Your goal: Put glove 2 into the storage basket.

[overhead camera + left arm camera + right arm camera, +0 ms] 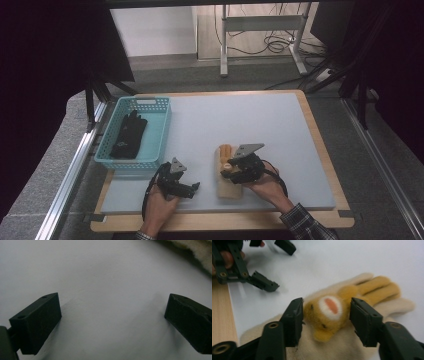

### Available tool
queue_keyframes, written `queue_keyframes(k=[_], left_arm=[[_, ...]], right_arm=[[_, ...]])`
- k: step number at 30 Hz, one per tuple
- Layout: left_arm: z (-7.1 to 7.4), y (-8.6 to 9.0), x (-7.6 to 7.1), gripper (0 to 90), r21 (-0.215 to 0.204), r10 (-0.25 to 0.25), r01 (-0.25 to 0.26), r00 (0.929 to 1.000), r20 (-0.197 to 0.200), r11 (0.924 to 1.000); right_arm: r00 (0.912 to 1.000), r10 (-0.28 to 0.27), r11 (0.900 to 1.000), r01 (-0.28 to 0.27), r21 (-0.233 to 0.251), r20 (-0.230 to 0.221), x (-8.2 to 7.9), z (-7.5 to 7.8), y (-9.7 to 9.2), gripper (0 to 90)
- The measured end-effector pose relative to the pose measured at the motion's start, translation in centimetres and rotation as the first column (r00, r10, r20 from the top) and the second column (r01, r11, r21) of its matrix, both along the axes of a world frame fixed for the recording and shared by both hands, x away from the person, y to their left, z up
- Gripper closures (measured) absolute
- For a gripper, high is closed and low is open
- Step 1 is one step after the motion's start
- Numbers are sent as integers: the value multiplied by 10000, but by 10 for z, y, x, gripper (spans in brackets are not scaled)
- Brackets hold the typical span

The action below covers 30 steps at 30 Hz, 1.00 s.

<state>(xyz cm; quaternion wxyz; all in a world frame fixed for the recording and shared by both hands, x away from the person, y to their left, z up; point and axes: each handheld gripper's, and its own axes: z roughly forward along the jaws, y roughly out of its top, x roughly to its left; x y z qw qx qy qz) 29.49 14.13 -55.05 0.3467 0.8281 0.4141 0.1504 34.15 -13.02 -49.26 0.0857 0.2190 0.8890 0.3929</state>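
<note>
Nearest to us, at the near edge of the pale grey foam-covered tabletop [280,130], we see two hands, each holding a black two-jaw claw. The left claw [192,187] hovers low over bare tabletop, released, its jaws spread wide with nothing between them. Just to its right, the right claw [325,312] sits over a cream fleece glove with a yellow-orange bear face on its back [226,167]; its jaws stand either side of the bear face, the left jaw touching it, the right one a little apart, not clenched. The glove lies flat, fingers pointing far. Farther off on the left, a turquoise plastic basket [156,137] holds a black glove [129,135].
</note>
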Motion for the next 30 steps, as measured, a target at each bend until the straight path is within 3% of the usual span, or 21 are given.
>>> queue_keyframes(k=[4, 8, 16, 21, 30], left_arm=[[0, 0, 0, 11, 31, -22, 22, 10000, -4, 10000], [0, 0, 0, 11, 17, -9, 9, 10000, -20, 10000], [0, 0, 0, 11, -28, 20, -20, 10000, -20, 10000], [0, 0, 0, 11, 31, -22, 23, 10000, -42, 10000], [0, 1, -1, 22, -62, 61, -62, 10000, -20, 10000]], right_arm=[[9998, -200, 9992, 197, 337, 84, 2, 10, -12, 416], [9985, -546, 9975, 549, 437, -85, 4, 9, -28, 459], [9944, -1022, 9943, 1030, 260, -279, -2, -3, -60, 713], [9955, -862, 9962, 864, 44, -400, -10, -15, -70, 821], [9983, -371, 9993, 370, -24, -459, -23, -29, -64, 837]])
